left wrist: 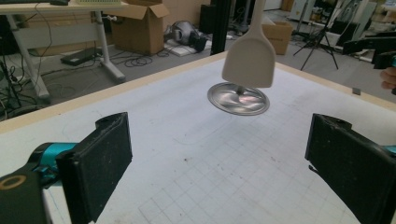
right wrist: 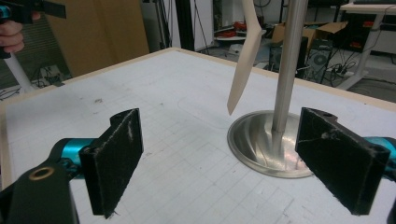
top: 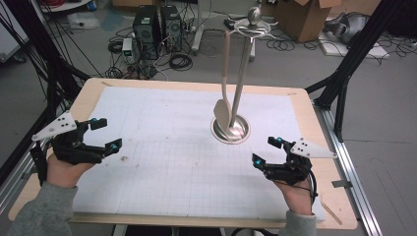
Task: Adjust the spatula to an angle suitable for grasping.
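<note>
A metal utensil stand with a round base rises near the middle right of the white gridded mat. A cream spatula hangs from its top hooks, blade just above the base. The spatula blade and round base lie ahead in the left gripper view; the blade shows edge-on beside the pole in the right gripper view. My left gripper is open at the mat's left edge. At the right, my right gripper is open just below the base.
The wooden table edges the mat. Black frame legs stand at the right, computer towers and cables on the floor behind, and cardboard boxes beyond.
</note>
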A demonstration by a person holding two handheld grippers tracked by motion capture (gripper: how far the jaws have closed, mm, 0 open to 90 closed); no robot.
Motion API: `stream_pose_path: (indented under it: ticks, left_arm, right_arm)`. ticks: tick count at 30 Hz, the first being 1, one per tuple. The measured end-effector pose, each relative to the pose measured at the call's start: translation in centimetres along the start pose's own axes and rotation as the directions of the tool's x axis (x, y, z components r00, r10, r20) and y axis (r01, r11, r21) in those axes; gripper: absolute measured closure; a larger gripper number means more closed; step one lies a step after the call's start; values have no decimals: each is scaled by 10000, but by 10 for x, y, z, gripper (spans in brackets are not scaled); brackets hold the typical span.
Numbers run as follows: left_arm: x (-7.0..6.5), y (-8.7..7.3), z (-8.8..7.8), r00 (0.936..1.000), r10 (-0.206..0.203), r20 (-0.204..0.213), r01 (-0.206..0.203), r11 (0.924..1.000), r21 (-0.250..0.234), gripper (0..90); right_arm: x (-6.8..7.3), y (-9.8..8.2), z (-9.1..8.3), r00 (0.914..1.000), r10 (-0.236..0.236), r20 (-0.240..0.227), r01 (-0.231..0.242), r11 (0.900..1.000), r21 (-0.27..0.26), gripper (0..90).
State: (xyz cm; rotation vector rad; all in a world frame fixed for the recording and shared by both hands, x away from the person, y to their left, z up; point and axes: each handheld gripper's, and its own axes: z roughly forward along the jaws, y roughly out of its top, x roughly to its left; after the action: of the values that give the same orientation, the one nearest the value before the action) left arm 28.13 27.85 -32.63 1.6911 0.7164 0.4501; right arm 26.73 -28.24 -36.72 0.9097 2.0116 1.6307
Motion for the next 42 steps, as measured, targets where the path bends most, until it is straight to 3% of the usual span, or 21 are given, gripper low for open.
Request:
stream_pose_path:
  ticks: [24,34,42]
  left_arm:
    - [9,-39,-21,9955,-364,-874,362,9993,-33,77]
    - [14,-52,-22,9928,-645,-1005,664,9977,163,77]
    - [12,-54,-20,9930,-655,-984,680,9974,221,77]
  right_arm:
    - [2,-1,5,10000,-2,-65,3,9999,134,142]
    - [2,-1,6,10000,-42,-80,43,9999,114,142]
    - [4,-2,9,9998,-7,-185,11,9998,203,142]
